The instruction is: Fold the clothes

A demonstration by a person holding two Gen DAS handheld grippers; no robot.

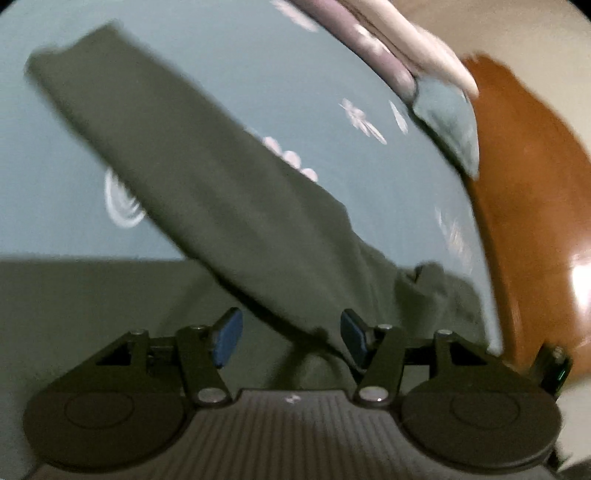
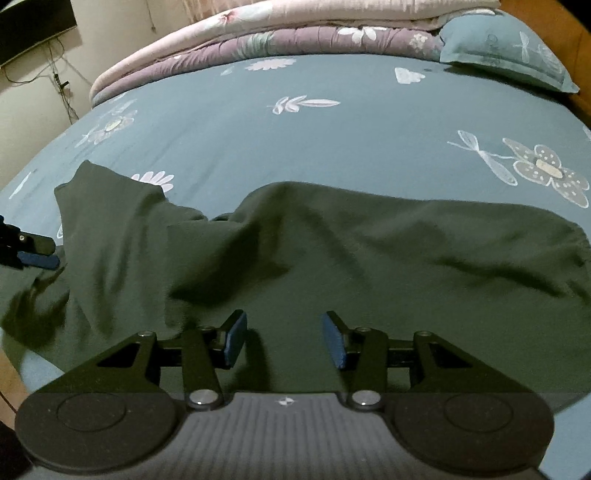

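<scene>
A dark olive-green garment (image 2: 332, 258) lies spread and rumpled on the blue flowered bed sheet (image 2: 295, 140). One long sleeve (image 1: 184, 177) stretches diagonally away across the sheet in the blurred left wrist view. My left gripper (image 1: 291, 338) is open, with the sleeve's near end lying between its blue pads. It also shows at the left edge of the right wrist view (image 2: 37, 254), beside the garment's raised left part. My right gripper (image 2: 284, 341) is open and empty, just above the garment's near part.
A blue pillow (image 2: 506, 48) lies at the back right, and folded pink and purple quilts (image 2: 295, 33) lie along the far side of the bed. An orange-brown wooden bed frame (image 1: 528, 206) runs along the right. A wall with cables (image 2: 55, 74) is at the far left.
</scene>
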